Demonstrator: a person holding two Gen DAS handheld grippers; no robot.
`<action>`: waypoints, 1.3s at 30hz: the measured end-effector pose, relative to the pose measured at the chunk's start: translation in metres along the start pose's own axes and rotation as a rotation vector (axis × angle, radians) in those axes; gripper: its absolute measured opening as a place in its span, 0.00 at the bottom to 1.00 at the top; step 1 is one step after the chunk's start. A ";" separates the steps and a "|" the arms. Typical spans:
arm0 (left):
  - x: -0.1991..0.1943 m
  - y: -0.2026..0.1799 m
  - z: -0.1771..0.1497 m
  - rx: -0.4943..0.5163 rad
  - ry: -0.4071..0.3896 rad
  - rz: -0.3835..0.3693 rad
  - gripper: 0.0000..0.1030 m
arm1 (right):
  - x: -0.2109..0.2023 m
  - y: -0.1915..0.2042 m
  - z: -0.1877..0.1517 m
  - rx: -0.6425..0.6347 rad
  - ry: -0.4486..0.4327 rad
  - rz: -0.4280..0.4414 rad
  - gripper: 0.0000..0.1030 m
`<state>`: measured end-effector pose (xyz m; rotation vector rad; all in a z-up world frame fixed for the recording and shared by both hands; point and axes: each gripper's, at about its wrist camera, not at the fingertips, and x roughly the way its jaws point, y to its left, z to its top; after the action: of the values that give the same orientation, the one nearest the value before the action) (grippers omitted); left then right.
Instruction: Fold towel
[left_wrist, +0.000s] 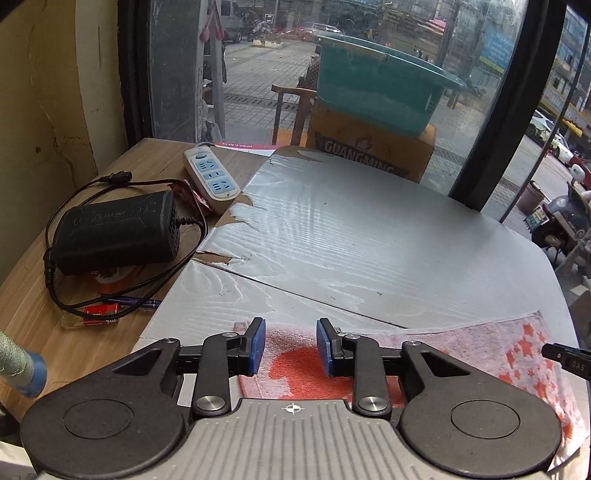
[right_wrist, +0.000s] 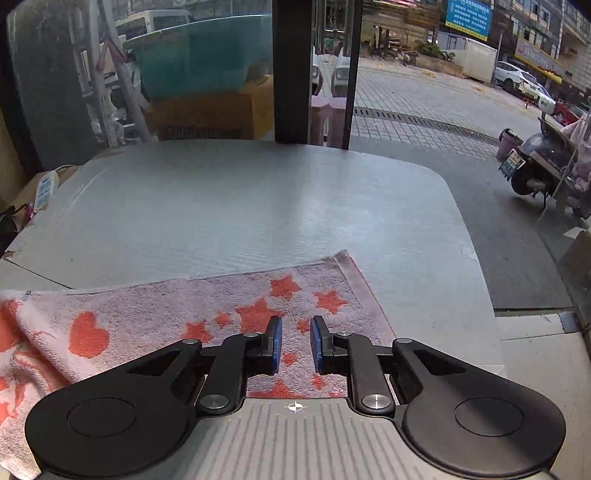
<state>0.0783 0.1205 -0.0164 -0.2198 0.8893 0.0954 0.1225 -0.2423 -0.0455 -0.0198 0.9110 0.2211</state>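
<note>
A pink towel (right_wrist: 155, 317) with orange stars and hearts lies on the grey table (right_wrist: 258, 206), along its near edge. It also shows in the left wrist view (left_wrist: 480, 343). My left gripper (left_wrist: 290, 347) is open and empty above the towel's left end, over an orange patch. My right gripper (right_wrist: 296, 345) is open and empty above the towel's right end, near its far right corner (right_wrist: 343, 258). The tip of the right gripper (left_wrist: 565, 360) shows at the right edge of the left wrist view. The towel's left part is rumpled in the right wrist view.
A black power adapter (left_wrist: 114, 232) with a looped cable, a white power strip (left_wrist: 212, 177), a pen and small red packets lie on the wooden desk (left_wrist: 44, 317) left of the grey table. A window with a black post (right_wrist: 291, 70) stands behind.
</note>
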 end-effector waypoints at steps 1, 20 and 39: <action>0.001 -0.003 -0.003 0.020 0.019 -0.021 0.39 | 0.009 0.002 0.003 0.005 0.009 0.007 0.17; 0.064 -0.026 -0.011 0.141 0.116 0.065 0.44 | 0.009 -0.041 0.014 0.093 -0.072 -0.315 0.19; 0.006 0.011 -0.030 -0.029 0.093 -0.089 0.79 | -0.082 0.198 -0.101 -0.738 -0.073 0.418 0.20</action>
<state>0.0576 0.1243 -0.0411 -0.2921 0.9693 0.0148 -0.0440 -0.0750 -0.0277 -0.5040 0.7120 0.9328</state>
